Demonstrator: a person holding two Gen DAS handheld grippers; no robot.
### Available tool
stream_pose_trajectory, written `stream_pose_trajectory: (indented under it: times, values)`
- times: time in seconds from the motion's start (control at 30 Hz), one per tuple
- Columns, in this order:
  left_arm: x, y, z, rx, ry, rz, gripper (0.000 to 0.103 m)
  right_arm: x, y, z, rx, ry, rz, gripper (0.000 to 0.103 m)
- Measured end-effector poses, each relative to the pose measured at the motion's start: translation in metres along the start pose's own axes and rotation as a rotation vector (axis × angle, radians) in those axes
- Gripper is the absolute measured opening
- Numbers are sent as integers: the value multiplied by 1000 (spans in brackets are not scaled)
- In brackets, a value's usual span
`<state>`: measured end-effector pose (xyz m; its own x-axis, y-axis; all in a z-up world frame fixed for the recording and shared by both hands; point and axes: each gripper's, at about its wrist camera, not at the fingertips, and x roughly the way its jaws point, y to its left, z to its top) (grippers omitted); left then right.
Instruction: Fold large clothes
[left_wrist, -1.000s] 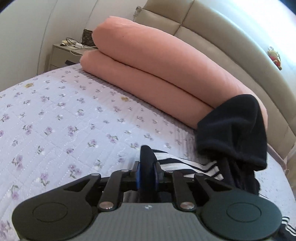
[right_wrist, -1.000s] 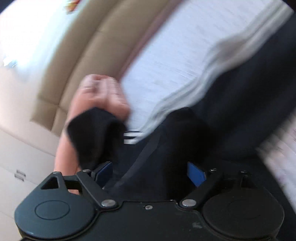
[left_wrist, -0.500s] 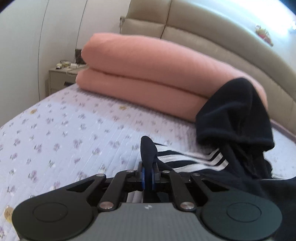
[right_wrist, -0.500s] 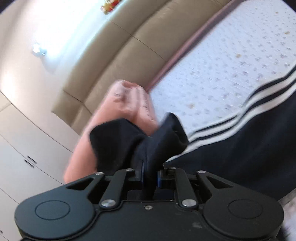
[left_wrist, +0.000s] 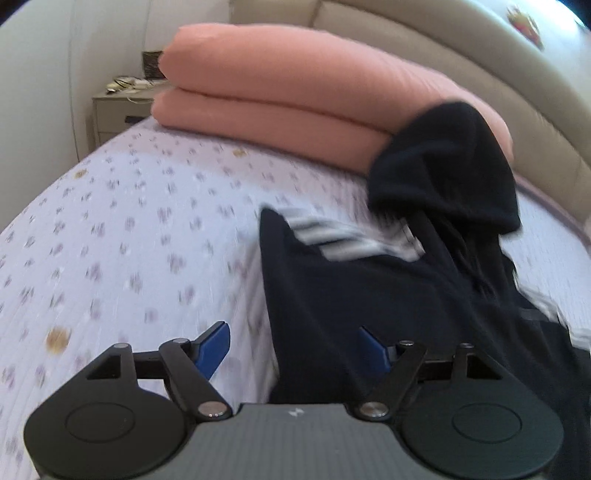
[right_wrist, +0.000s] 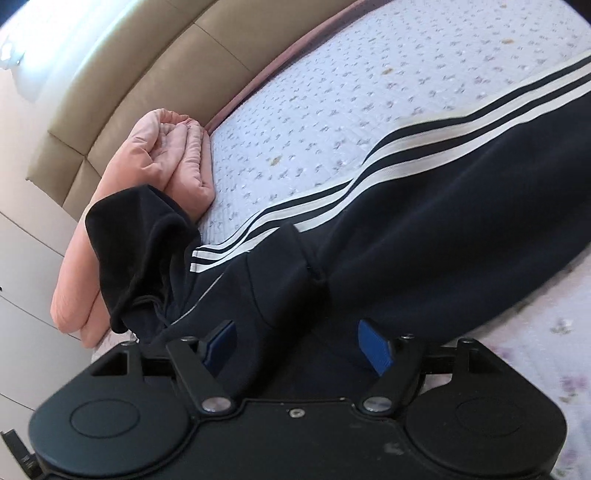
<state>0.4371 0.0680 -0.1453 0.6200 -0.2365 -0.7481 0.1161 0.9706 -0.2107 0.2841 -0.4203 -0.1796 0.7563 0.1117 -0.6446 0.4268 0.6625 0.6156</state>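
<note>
Both claws opening: left claw (left_wrist: 293, 347) and right claw (right_wrist: 295, 343) spread wide, blue pads clear of cloth, gripping nothing. Dark striped hooded jacket (right_wrist: 424, 236) spread across the bed (left_wrist: 110, 236), hood (left_wrist: 447, 170) draped against the pink folded quilt (left_wrist: 277, 88) near the headboard edge. Risk: hood left riding on the quilt, bunching any fold; loose fabric beneath the pads snagging on lift-off.
</note>
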Motion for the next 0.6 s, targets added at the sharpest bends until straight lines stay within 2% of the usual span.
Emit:
stream_pose_trajectory:
  times: [0.13, 0.23, 0.33, 0.43, 0.6]
  values:
    - [-21, -17, -15, -23, 116, -35, 80, -20, -8, 4, -1, 15, -4, 90]
    - [-40, -35, -25, -27, 112, -67, 88, -37, -24, 7, 26, 32, -23, 92]
    - [-48, -51, -32, -55, 123, -141, 89, -52, -54, 13, 109, 50, -80, 92]
    - [-44, -69, -36, -46, 156, -177, 89, -63, -86, 20, 173, 63, -134, 82]
    - [-40, -98, -47, 15, 174, -194, 89, -87, -137, 31, 303, -43, -115, 80]
